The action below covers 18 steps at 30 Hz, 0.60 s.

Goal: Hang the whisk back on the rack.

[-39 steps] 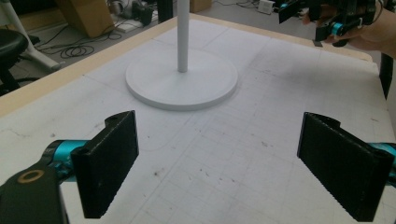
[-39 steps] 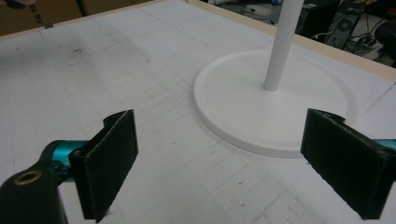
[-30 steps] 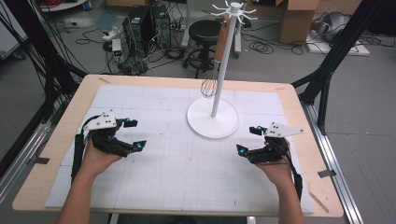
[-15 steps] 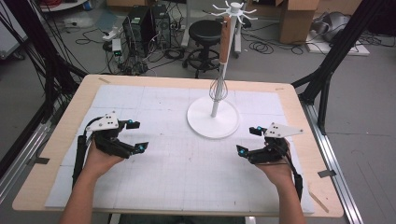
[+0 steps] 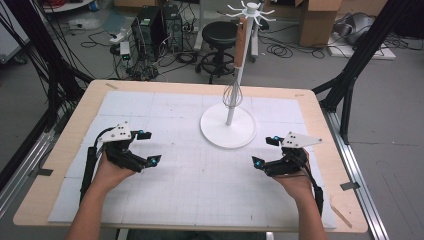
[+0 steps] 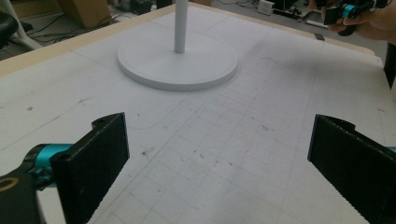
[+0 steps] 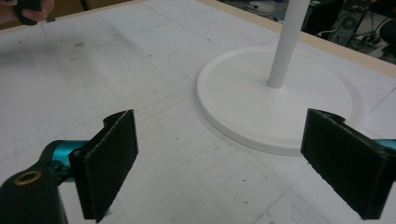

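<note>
**Grippers idle, whisk on stand**

Whisk [image 5: 232,95] hangs from the white stand [image 5: 228,131], one of each. Wooden handle up, wire head down, long axis near vertical, close beside the stand's pole. Head ends just above the round base, not touching it as far as the high view shows. The stand sits on the far middle of the surface [image 5: 180,195], its hook crown at the top. No containers on the surface.

Two grippers, both resting low on the near half and well apart from the stand. Left gripper [image 5: 148,148] near the left side; its fingers [image 6: 93,158] have just been opening and stand wide, nothing between them. Right gripper [image 5: 265,151] near the right side; fingers [image 7: 109,158] wide, nothing held. Both point inward toward the stand's base, which shows ahead of each in the gripper views.
</note>
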Each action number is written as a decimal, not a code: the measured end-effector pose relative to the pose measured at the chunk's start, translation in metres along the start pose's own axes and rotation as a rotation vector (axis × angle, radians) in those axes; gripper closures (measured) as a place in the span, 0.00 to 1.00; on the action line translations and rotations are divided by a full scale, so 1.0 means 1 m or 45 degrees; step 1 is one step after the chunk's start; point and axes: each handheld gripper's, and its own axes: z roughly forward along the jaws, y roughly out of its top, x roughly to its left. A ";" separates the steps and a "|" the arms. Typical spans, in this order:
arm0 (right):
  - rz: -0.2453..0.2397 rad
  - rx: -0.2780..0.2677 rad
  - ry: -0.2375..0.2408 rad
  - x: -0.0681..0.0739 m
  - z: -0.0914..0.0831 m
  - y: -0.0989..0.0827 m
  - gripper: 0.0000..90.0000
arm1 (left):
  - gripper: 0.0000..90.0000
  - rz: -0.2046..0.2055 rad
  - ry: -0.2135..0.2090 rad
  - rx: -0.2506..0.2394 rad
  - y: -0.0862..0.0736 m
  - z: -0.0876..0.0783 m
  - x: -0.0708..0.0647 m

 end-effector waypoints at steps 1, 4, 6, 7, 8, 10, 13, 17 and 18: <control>0.005 -0.004 -0.003 0.000 -0.001 0.000 0.11 | 0.07 0.000 -0.004 0.002 0.000 0.000 0.000; 0.008 -0.011 -0.005 0.000 -0.002 0.000 0.11 | 0.07 -0.002 0.000 0.004 0.000 0.001 0.000; 0.004 -0.011 -0.006 0.000 -0.002 0.000 0.11 | 0.07 0.000 0.004 0.002 0.000 0.001 0.000; 0.008 -0.008 -0.003 0.000 -0.001 0.000 0.11 | 0.07 -0.003 0.000 -0.001 0.000 0.000 0.000; 0.007 -0.005 -0.003 0.000 -0.001 0.000 0.11 | 0.07 0.000 -0.001 0.000 0.000 0.000 0.000; 0.007 0.002 -0.002 0.000 0.000 0.000 0.11 | 0.07 0.001 -0.003 0.002 0.000 -0.001 0.000; 0.008 0.006 0.001 0.001 0.001 0.000 0.11 | 0.07 0.001 -0.005 0.000 0.000 0.000 0.000; 0.006 0.006 0.001 0.001 0.001 0.000 0.11 | 0.07 0.005 -0.001 0.004 0.000 0.001 0.000; 0.005 0.004 -0.001 0.000 0.001 0.000 0.11 | 0.07 0.003 0.002 0.005 0.000 0.001 0.000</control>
